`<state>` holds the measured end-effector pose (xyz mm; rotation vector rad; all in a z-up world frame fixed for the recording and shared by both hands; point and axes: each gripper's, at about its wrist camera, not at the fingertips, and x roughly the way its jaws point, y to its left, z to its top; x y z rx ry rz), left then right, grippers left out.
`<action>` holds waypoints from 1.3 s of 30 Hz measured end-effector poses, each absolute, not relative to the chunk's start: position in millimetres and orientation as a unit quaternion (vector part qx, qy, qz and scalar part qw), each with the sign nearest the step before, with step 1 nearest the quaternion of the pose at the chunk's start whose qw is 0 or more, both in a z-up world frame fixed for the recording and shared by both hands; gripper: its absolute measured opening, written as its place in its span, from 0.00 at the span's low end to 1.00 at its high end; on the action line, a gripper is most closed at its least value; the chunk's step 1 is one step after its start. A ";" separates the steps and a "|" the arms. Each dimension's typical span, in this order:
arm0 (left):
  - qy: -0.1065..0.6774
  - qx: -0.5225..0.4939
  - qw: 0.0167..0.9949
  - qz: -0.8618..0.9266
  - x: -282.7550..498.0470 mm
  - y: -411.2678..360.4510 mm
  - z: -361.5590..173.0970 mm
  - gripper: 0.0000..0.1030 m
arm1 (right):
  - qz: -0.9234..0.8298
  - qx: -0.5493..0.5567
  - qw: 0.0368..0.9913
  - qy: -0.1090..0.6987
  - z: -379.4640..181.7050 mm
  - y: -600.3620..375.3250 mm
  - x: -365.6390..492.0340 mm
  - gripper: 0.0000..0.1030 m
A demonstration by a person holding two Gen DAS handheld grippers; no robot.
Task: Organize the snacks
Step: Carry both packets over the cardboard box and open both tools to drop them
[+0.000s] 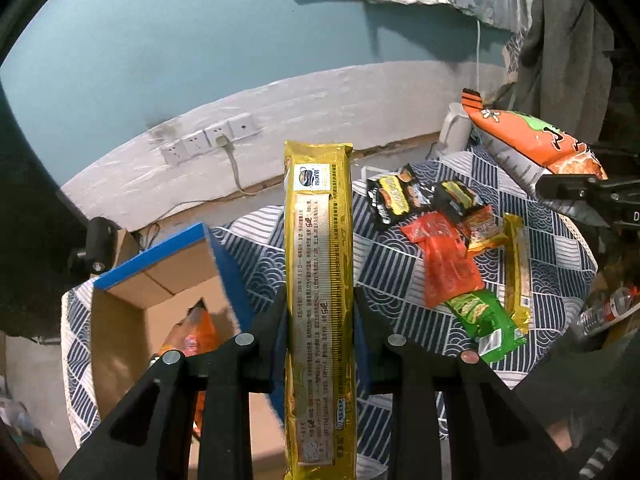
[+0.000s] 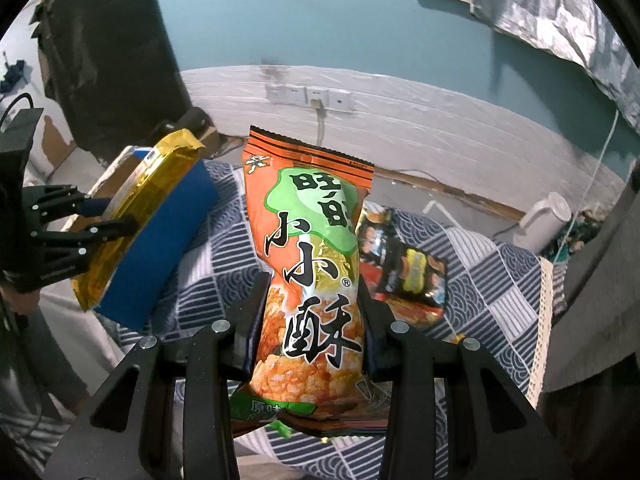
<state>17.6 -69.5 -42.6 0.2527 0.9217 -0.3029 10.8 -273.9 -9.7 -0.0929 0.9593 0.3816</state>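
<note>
At the table's left edge stands an open cardboard box (image 1: 160, 280) with a blue rim; an orange packet (image 1: 198, 336) lies inside it. The left gripper (image 1: 320, 320) is clenched on a long gold biscuit pack (image 1: 320, 280), held upright in the air beside the box's right wall. On the patterned tablecloth (image 1: 380, 256), toward the far right corner, lie two black packets (image 1: 394, 196), a red packet (image 1: 446, 264), a green packet (image 1: 486, 320) and a second gold pack (image 1: 518, 272), clustered and partly overlapping. At the right, the right gripper (image 2: 312, 312) grasps an orange rice-cracker bag (image 2: 308, 264), raised clear of the cloth.
</note>
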 end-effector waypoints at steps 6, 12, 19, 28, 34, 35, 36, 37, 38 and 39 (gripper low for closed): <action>0.432 0.105 0.886 -0.130 12.1 -41.1 -35.8 0.28 | 0.199 -0.050 0.865 0.458 -5.1 -249.0 14.8 0.36; 0.429 0.091 0.892 -0.108 7.8 -8.0 -34.7 0.28 | 0.216 -0.061 0.861 0.457 -1.2 -218.9 20.2 0.36; 0.430 0.074 0.896 -0.085 1.1 31.3 -36.5 0.28 | 0.241 -0.073 0.852 0.459 0.0 -180.4 28.3 0.36; 0.440 0.047 0.895 -0.051 -3.2 79.0 -48.2 0.28 | 0.277 -0.089 0.835 0.466 -4.0 -120.8 39.9 0.36; 0.447 0.031 0.894 -0.028 -4.1 107.9 -57.5 0.28 | 0.302 -0.097 0.821 0.475 -13.2 -79.8 48.2 0.36; 0.448 0.029 0.893 -0.024 -3.7 111.6 -59.7 0.28 | 0.306 -0.098 0.819 0.476 -15.0 -74.6 49.4 0.36; 0.450 0.027 0.892 -0.020 -3.4 116.6 -62.4 0.28 | 0.309 -0.099 0.817 0.477 -17.0 -68.6 50.4 0.36; 0.452 0.025 0.892 -0.017 -3.5 120.0 -64.3 0.28 | 0.312 -0.103 0.814 0.480 -19.8 -60.8 51.6 0.36; 0.452 0.025 0.891 -0.016 -3.3 122.2 -66.0 0.28 | 0.315 -0.105 0.811 0.481 -22.0 -56.8 52.3 0.36; 0.454 0.024 0.891 -0.014 -2.8 126.1 -68.9 0.28 | 0.318 -0.107 0.809 0.483 -24.7 -50.4 53.3 0.36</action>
